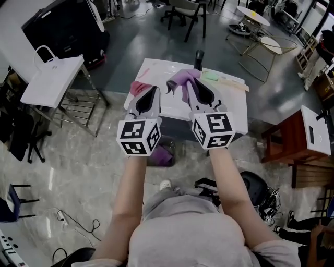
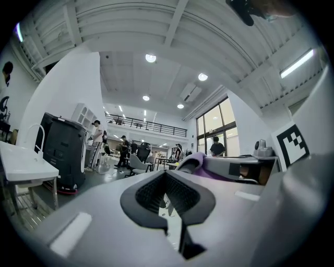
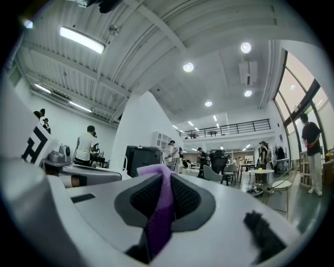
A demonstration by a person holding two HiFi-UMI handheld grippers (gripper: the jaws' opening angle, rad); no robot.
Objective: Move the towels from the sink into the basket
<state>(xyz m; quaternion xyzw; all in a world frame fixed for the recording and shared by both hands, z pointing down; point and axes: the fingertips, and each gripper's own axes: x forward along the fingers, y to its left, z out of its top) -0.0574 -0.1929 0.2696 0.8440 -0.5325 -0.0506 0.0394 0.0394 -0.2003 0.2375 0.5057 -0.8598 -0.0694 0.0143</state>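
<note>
Open workshop floor: grey concrete beyond, pale marbled tile near your feet. Black cabinet at 10 o'clock, white bag on a side stand at 9, chairs at 12, round tables at 1, red-brown unit at 3. People stand far off in both gripper views.

White sink sits dead ahead, faucet at its 12 o'clock edge and a green pad just right of the faucet.

Right gripper: nearly closed, pinching the purple towel, a fold running up between the pads. It's held level above the sink, with a tail hanging off the tip.

Left gripper: open a crack, light showing between the pads, nothing in it. Pink towel lies at the sink's 10 o'clock corner, right at this gripper's tip. I can't tell if they touch.

Basket looks to be the dark bin at 6 o'clock, below the sink's near edge, with something purple already inside.

My read for this step:
- Bring the right gripper back toward 6 and don't slacken the pinch on the way.
- The grip is on one fold only, so move smoothly or it may slip.
- Keep the hanging tail clear of the faucet and the near edge.
- Drop low over the basket before opening, so the towel doesn't drape over the rim.
- Your left is free, so take the pink one next.
</note>
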